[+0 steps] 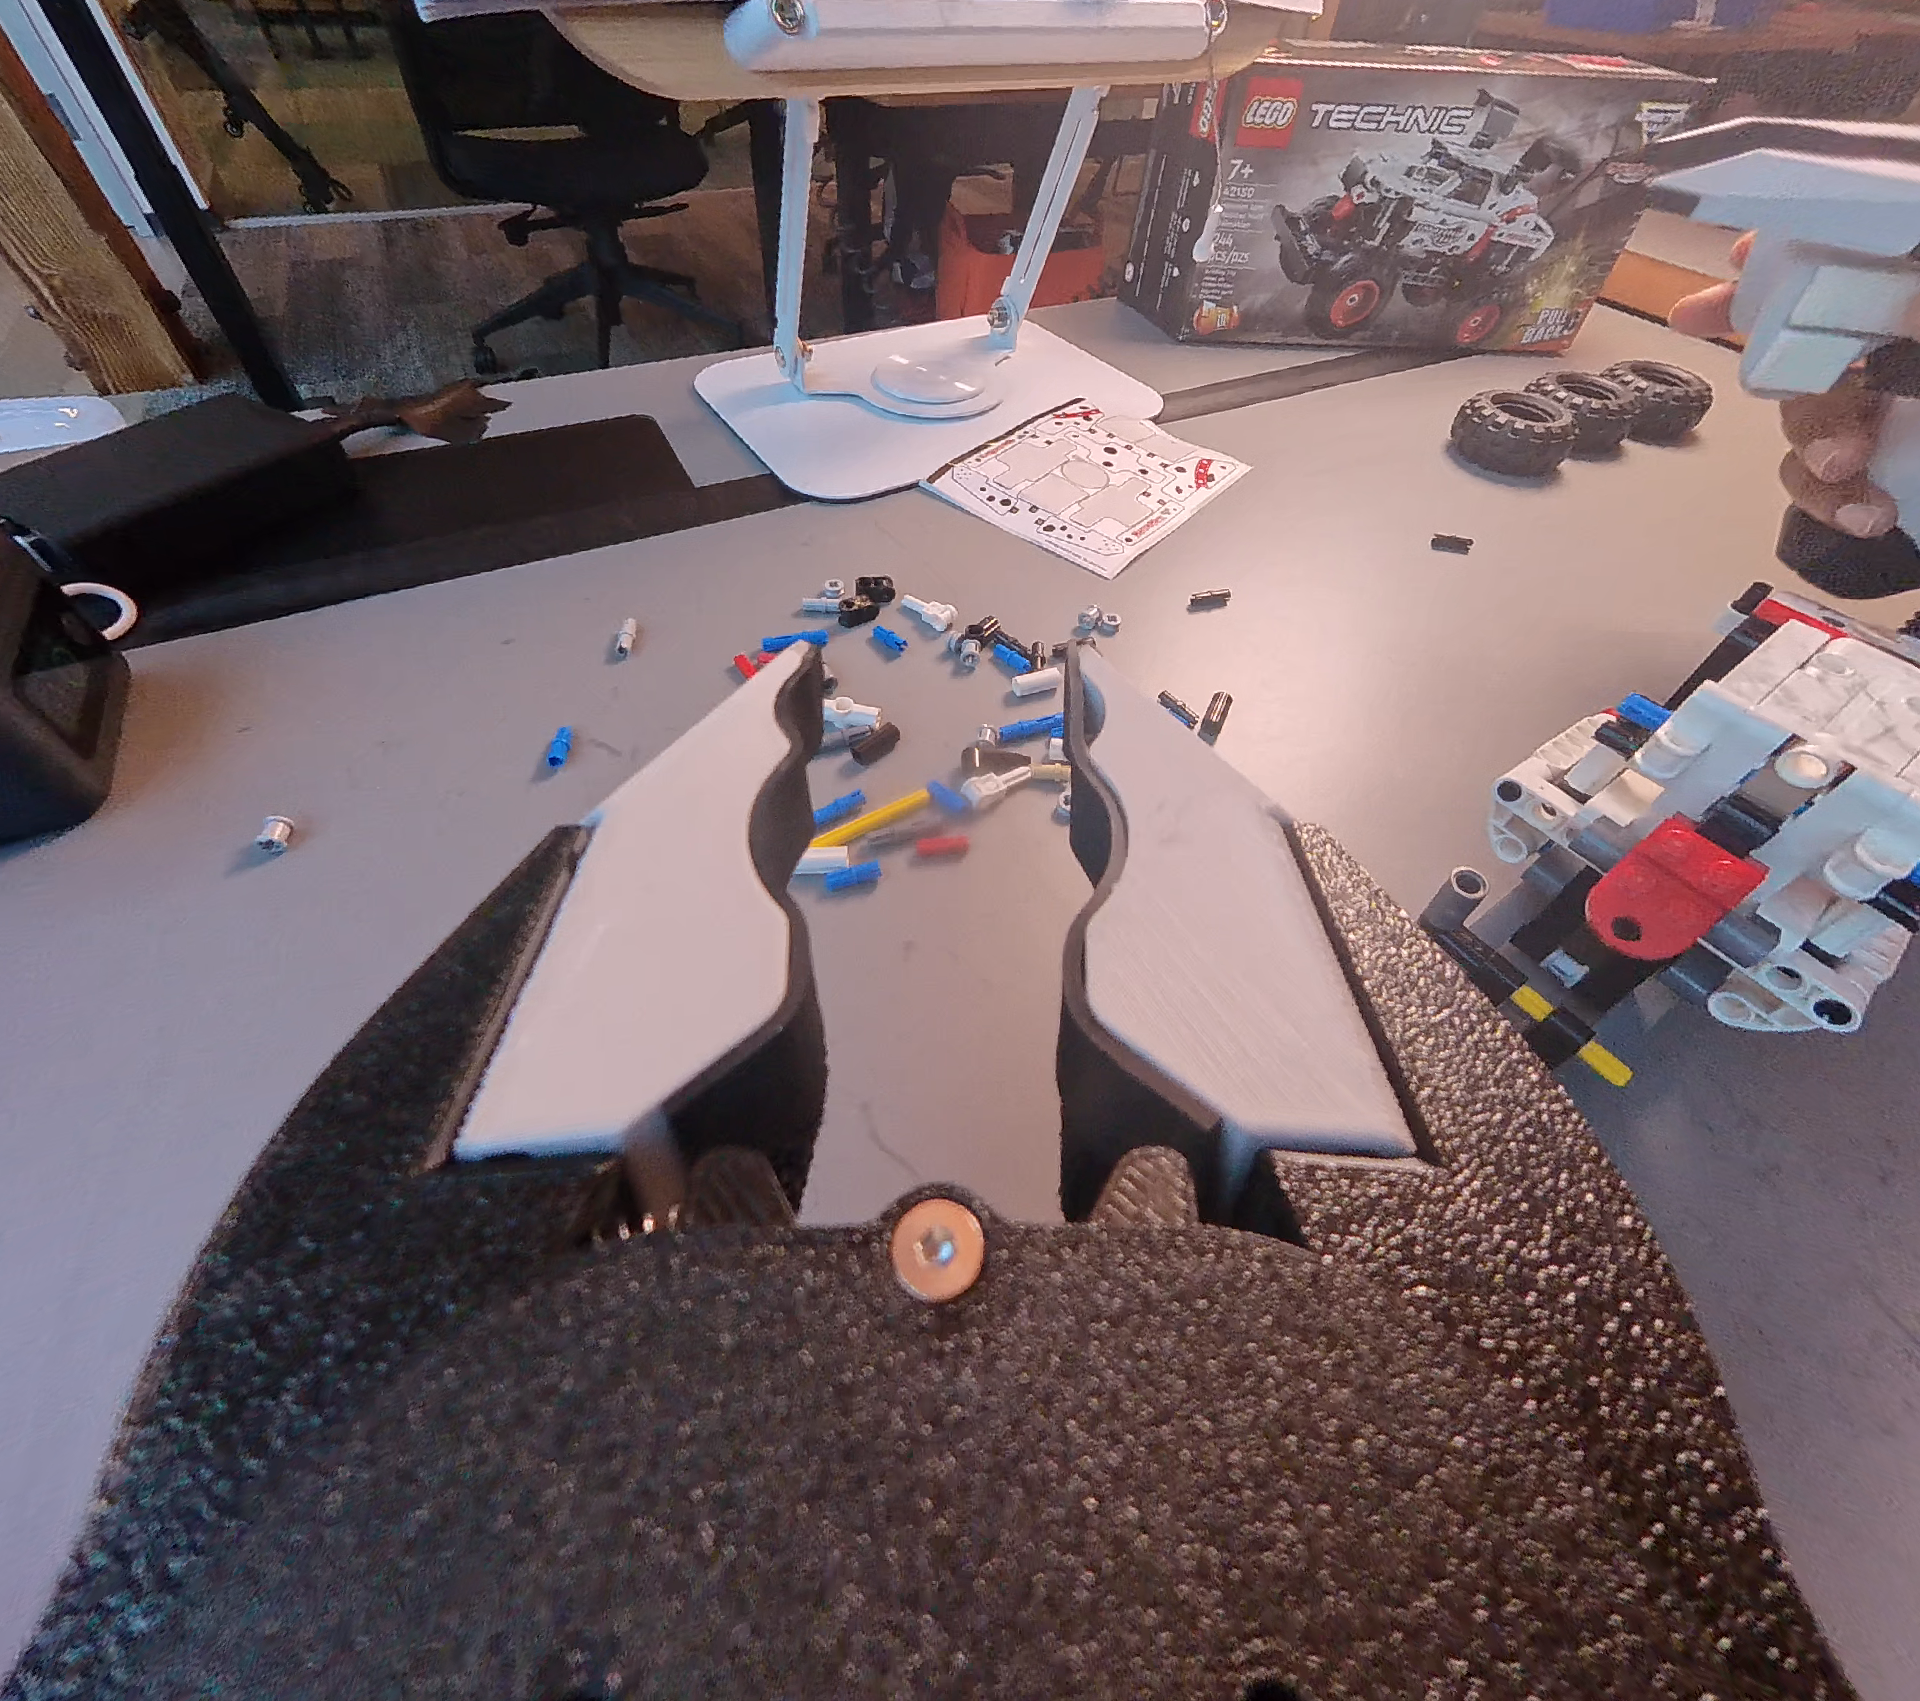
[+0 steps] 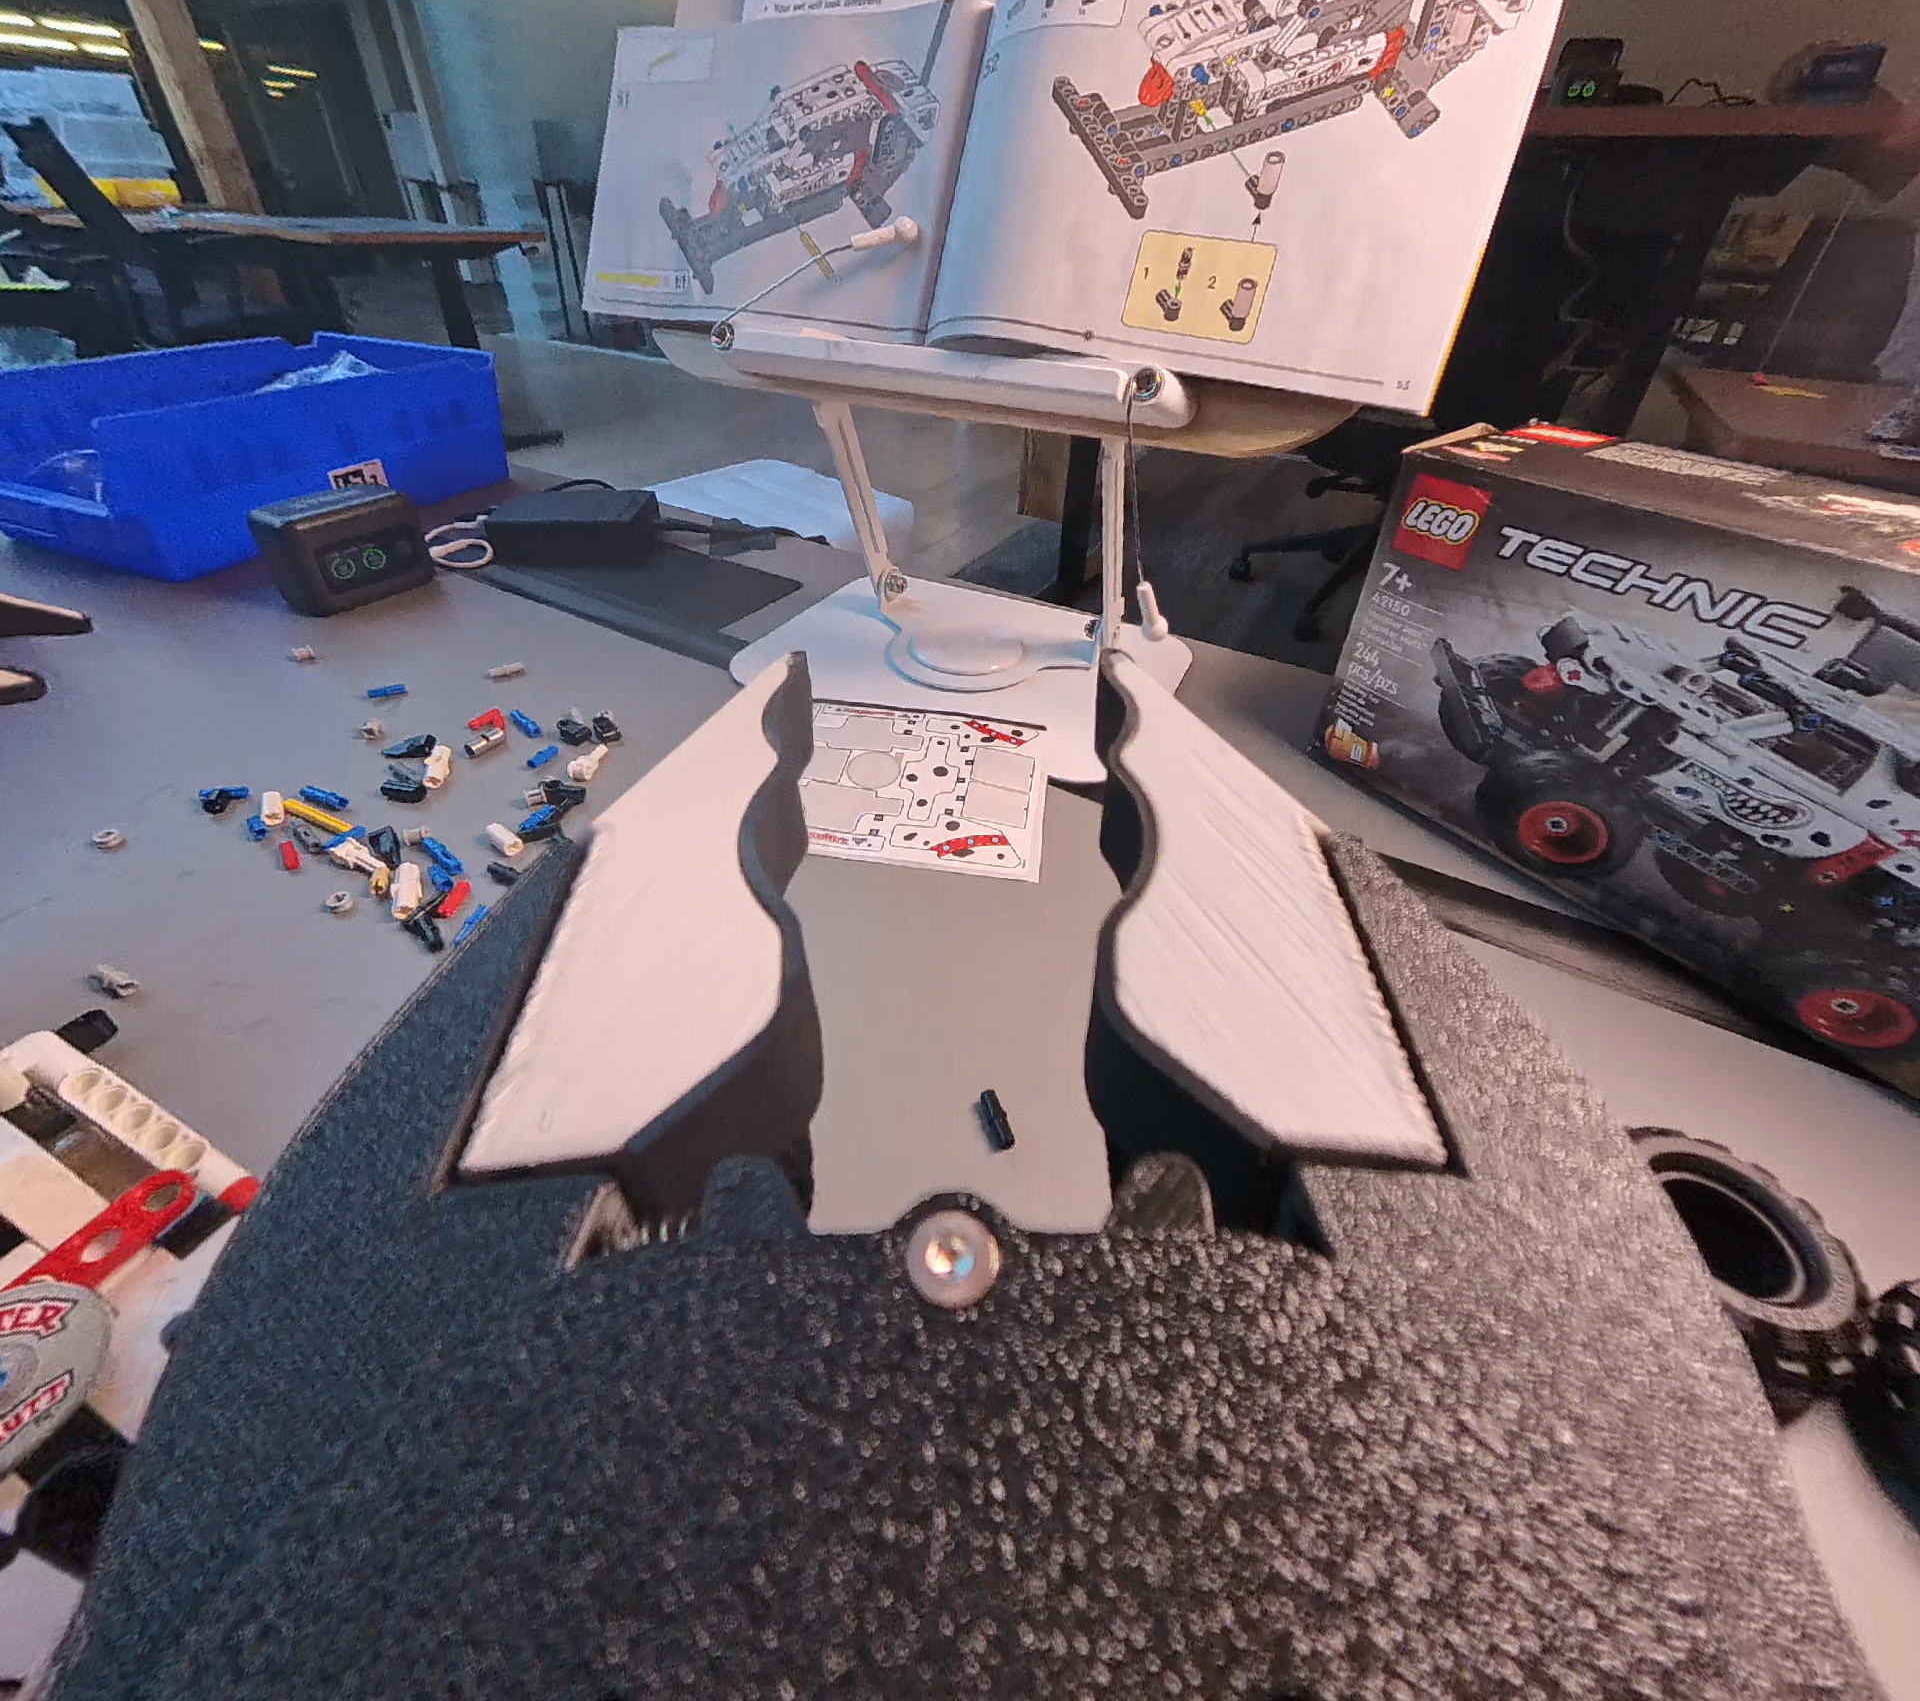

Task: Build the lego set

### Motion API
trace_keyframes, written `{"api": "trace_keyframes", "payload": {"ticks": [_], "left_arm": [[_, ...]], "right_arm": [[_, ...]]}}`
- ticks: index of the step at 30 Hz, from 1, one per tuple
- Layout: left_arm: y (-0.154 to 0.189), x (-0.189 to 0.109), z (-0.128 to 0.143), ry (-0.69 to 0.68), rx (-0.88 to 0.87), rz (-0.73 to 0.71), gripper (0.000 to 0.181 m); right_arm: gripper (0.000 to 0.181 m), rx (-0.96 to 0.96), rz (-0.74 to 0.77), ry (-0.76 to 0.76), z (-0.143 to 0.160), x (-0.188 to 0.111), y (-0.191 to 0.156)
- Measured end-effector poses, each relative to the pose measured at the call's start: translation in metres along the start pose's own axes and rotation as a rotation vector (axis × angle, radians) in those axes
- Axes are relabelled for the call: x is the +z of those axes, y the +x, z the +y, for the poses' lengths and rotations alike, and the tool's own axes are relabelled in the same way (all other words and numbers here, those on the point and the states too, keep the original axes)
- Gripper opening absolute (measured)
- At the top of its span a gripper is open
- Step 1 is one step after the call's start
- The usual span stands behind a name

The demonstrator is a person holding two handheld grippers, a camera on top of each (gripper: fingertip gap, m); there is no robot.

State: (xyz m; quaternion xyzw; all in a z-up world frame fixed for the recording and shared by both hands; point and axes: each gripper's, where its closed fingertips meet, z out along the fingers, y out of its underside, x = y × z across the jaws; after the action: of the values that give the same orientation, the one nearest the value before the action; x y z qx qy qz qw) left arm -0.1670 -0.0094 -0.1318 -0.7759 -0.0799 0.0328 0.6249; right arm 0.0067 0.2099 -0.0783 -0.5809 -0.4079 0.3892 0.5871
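My left gripper (image 1: 940, 664) is open and empty, held above a scatter of small loose pieces (image 1: 914, 778), among them a yellow axle (image 1: 868, 818). The part-built white, black and red truck model (image 1: 1704, 862) lies on the grey table to its right; its corner shows in the right wrist view (image 2: 94, 1163). My right gripper (image 2: 951, 680) is open and empty above the table, with a small black pin (image 2: 995, 1119) lying between its fingers and the sticker sheet (image 2: 925, 784) ahead. The loose pieces lie to its left (image 2: 405, 820). The right gripper also shows in the left wrist view (image 1: 1829, 269).
An open instruction booklet (image 2: 1039, 155) rests on a white stand (image 2: 966, 643) at the back. The set's box (image 2: 1642, 716) stands at the right. Black tyres (image 1: 1579, 410) lie near it, one by my right gripper (image 2: 1756, 1236). A blue bin (image 2: 249, 446) and black charger (image 2: 343, 550) sit at the left.
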Motion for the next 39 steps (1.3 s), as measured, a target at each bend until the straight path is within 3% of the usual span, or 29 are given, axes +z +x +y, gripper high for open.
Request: {"api": "trace_keyframes", "payload": {"ticks": [18, 33, 39], "left_arm": [[-0.011, 0.003, 0.0, 0.024, 0.004, -0.026, 0.05], [-0.009, 0.002, 0.0, 0.024, 0.022, -0.029, 0.05], [-0.022, 0.002, 0.009, -0.042, 0.009, -0.073, 0.042]], "right_arm": [[0.057, 0.005, -0.003, 0.002, 0.016, 0.004, 0.002], [0.058, -0.015, -0.002, 0.015, 0.01, 0.002, 0.0], [0.057, -0.018, -0.006, -0.009, 0.016, 0.004, -0.001]]}}
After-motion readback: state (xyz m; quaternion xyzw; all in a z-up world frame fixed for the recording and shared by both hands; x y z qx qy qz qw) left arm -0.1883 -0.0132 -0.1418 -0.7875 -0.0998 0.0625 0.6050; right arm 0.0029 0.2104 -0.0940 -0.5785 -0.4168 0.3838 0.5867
